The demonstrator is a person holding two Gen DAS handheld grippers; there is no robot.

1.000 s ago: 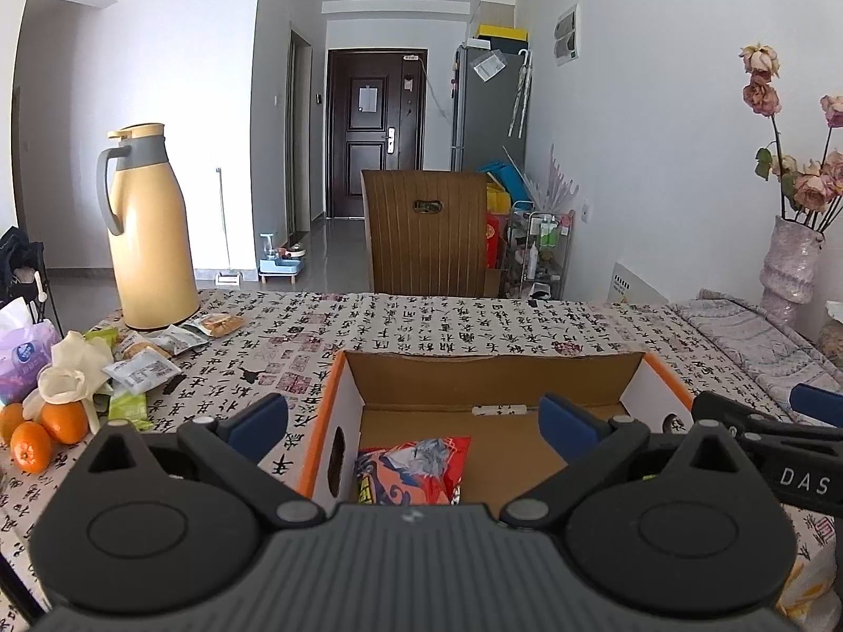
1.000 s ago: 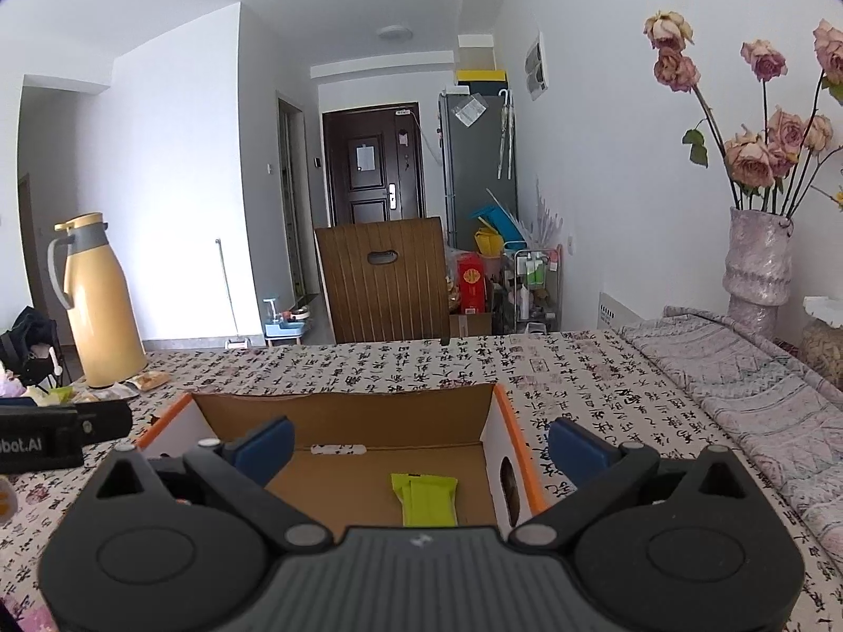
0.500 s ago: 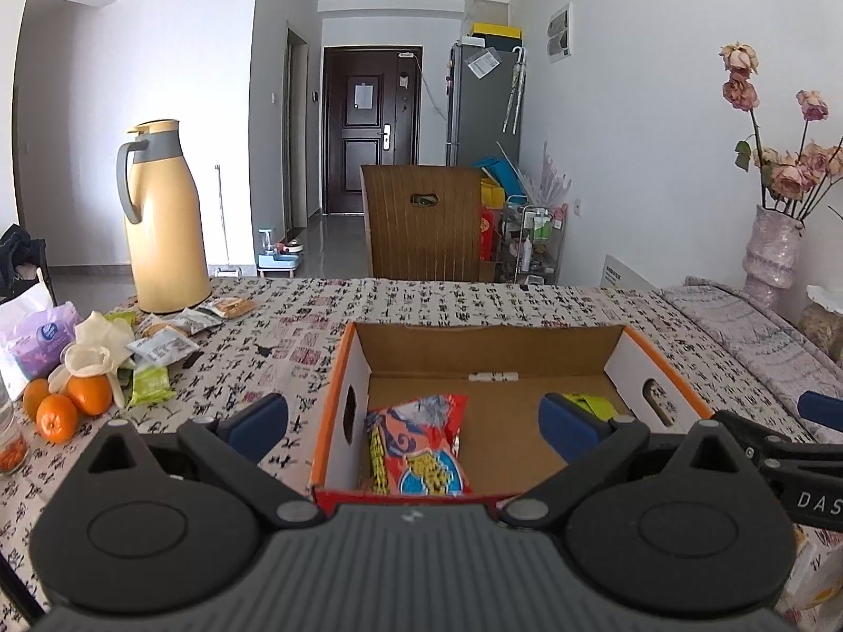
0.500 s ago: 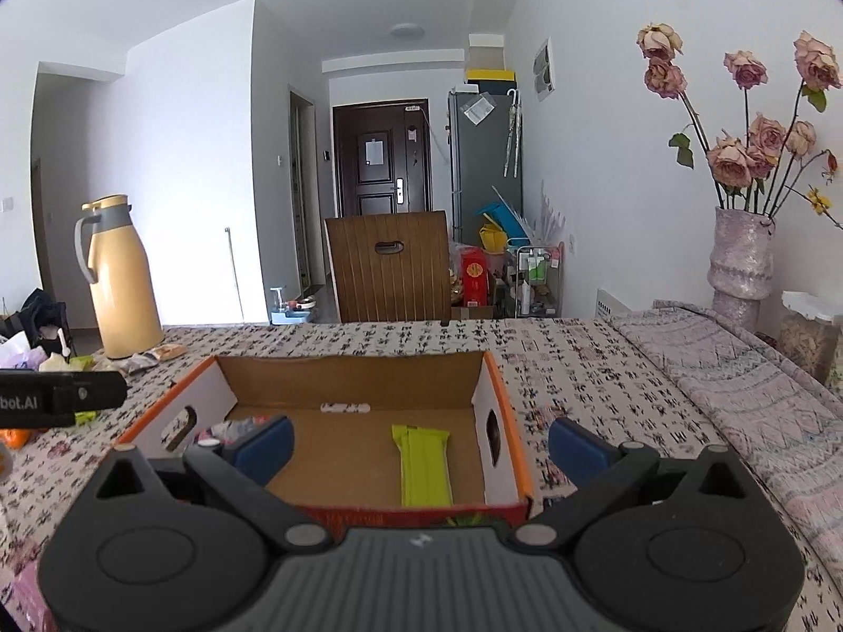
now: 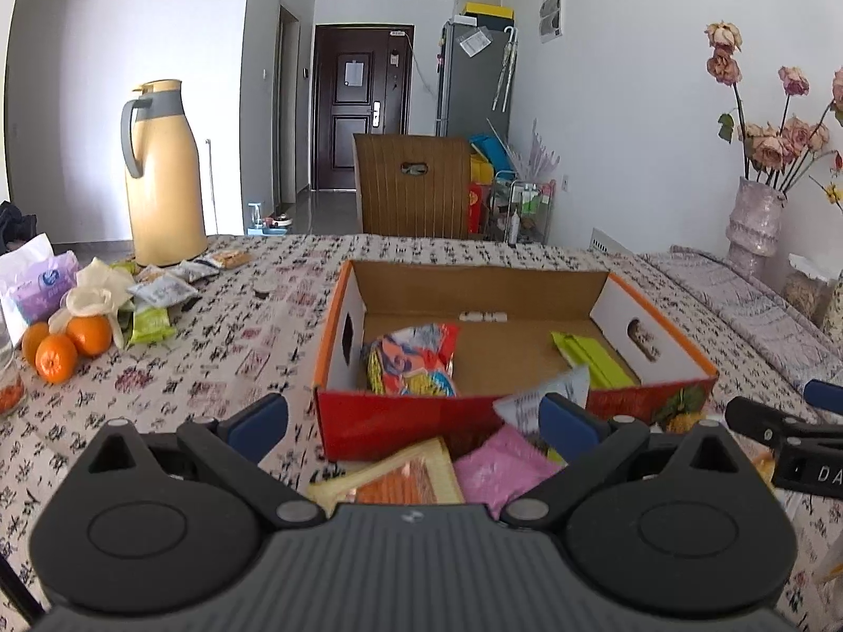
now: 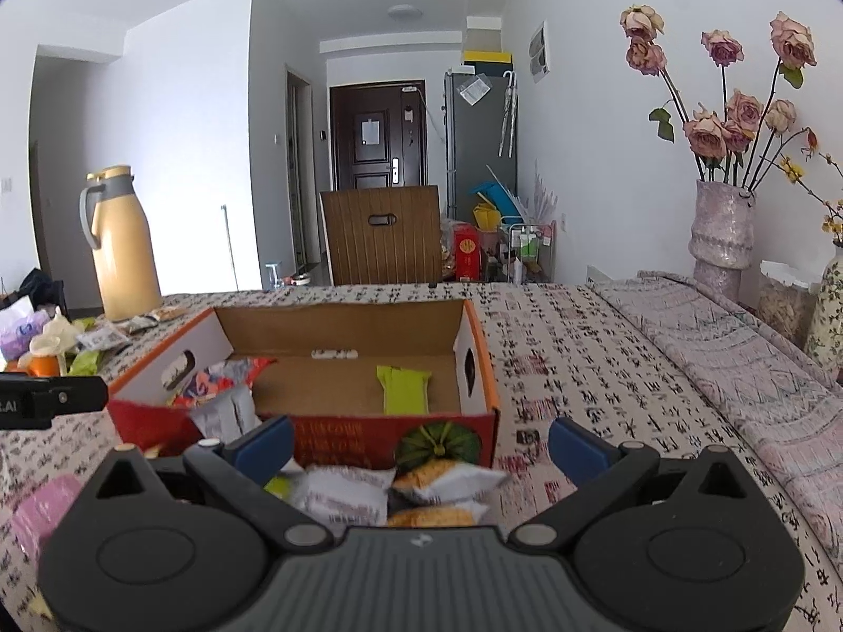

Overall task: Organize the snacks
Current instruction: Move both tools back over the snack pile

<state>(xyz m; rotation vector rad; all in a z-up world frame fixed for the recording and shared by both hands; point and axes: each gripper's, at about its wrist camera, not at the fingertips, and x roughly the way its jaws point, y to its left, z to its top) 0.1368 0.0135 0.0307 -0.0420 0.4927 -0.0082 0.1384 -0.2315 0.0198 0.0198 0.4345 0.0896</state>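
An open cardboard box with orange-red walls stands mid-table; it also shows in the right wrist view. Inside lie a colourful snack bag at left and a green bar at right, also seen from the right wrist. My left gripper is open and empty, above a pink packet and an orange packet in front of the box. My right gripper is open and empty, above white and yellow snack packets.
A yellow thermos jug stands far left with loose snack packets, oranges and a tissue pack near it. A vase of dried roses stands at the right. A wooden chair is behind the table.
Both grippers have pulled back toward the near side of the box. The box's front wall and the packets lying in front of it have come into view.
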